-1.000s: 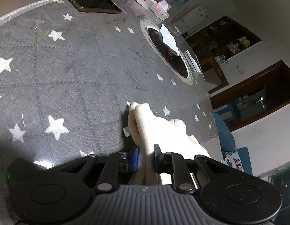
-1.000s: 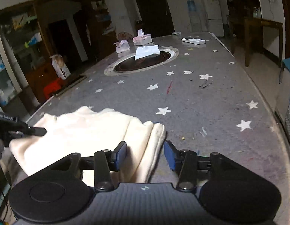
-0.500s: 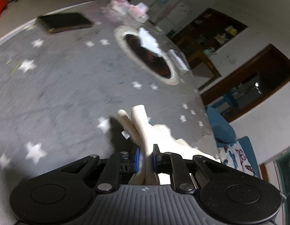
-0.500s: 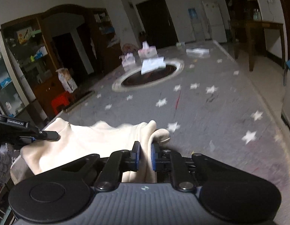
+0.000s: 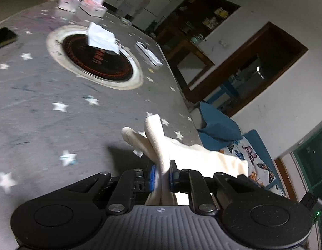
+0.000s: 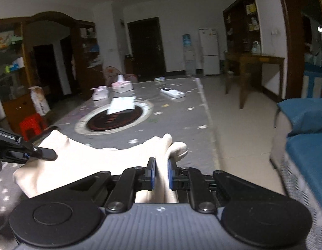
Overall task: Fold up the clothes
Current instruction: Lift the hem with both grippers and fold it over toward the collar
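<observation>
Cream garment [image 6: 81,166] hangs pinched between left gripper [image 5: 162,174] and right gripper [image 6: 161,174].

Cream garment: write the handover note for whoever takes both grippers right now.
Left gripper: shut on the cream garment, pinching a bunched edge.
Right gripper: shut on the opposite bunched edge.
The garment hangs between the two, lifted above the grey star-patterned table.
Done: both ends gripped and raised.
Left: lay it down, make the folds, smooth it. How many folds it already has cannot be told.
Probably keep clear of the round inset burner with paper on it.
</observation>
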### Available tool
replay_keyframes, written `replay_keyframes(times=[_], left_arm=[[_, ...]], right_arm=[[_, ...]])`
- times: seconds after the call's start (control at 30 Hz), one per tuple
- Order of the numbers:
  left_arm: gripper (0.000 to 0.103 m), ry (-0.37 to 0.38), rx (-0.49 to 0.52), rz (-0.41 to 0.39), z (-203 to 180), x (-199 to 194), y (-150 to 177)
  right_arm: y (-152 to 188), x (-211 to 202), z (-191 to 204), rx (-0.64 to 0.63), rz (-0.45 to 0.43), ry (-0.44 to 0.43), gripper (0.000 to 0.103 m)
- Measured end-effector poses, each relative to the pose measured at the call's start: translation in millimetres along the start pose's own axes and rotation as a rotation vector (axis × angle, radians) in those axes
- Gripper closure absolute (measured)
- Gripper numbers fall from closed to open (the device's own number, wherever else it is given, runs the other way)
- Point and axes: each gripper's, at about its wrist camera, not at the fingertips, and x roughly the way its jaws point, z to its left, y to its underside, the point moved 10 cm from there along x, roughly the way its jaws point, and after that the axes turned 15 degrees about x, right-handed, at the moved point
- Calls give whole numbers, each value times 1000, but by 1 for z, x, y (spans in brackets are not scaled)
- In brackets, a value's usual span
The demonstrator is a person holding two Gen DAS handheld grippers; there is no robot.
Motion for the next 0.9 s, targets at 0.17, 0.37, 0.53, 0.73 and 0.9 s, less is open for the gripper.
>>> replay_keyframes(times=[0.17, 0.37, 0.53, 0.73, 0.9], left_arm=[[89, 3, 5, 33, -8, 26, 7], [88, -34, 29, 75, -6, 38, 18], [86, -76, 63, 91, 1, 39, 21], [82, -146, 83, 75, 14, 31, 15], [85, -176, 106, 35, 15, 23, 0]], right_arm=[[-2, 18, -27, -4, 21, 55, 92], [8, 40, -52, 0, 63, 118, 91], [13, 49, -66, 6, 75, 159, 88], [11, 50, -54, -4, 73, 119, 88], [18, 69, -44, -8, 111, 88, 88]])
